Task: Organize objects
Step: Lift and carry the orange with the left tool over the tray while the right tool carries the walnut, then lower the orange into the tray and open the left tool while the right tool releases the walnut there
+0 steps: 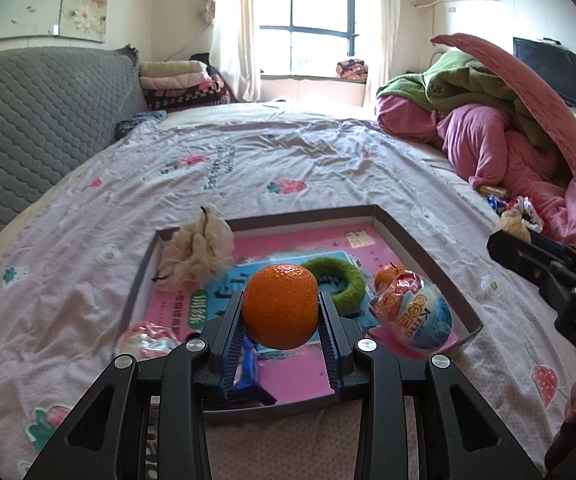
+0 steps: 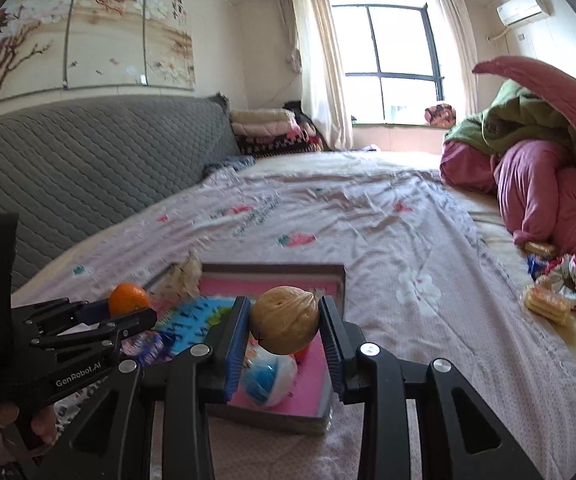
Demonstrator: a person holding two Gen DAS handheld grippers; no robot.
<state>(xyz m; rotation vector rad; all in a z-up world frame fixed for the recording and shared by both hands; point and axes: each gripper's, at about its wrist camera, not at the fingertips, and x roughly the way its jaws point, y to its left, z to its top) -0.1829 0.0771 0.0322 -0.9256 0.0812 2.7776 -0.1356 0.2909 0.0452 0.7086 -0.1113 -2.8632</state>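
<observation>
From the left wrist camera, two oranges show: a large orange (image 1: 280,306) clamped between the fingers of the left gripper (image 1: 281,312) above the tray (image 1: 428,256), and a small orange (image 1: 386,276) lying in the tray's right part. The tray, a shallow box with a pink printed floor, also holds one green ring (image 1: 342,284), one foil-wrapped egg (image 1: 412,314) touching the small orange, one crumpled cream cloth (image 1: 198,248) draped over the far left corner, and one shiny wrapped sweet (image 1: 148,338) at the near left edge, partly hidden by the gripper's arm. A blue packet (image 1: 248,368) under the held orange is mostly covered. The right gripper's black body enters at the right edge, its fingers out of sight. A heap of pink and green bedding (image 1: 488,120) lies on the bed (image 1: 288,152) to the right.

From the right wrist camera, the right gripper (image 2: 285,322) pinches one tan walnut (image 2: 285,320) over the tray's right side, masking the egg below. The left gripper stands at the left with the orange between its fingertips. Loose snacks (image 2: 552,296) lie well apart on the bed, too blurred to count.
</observation>
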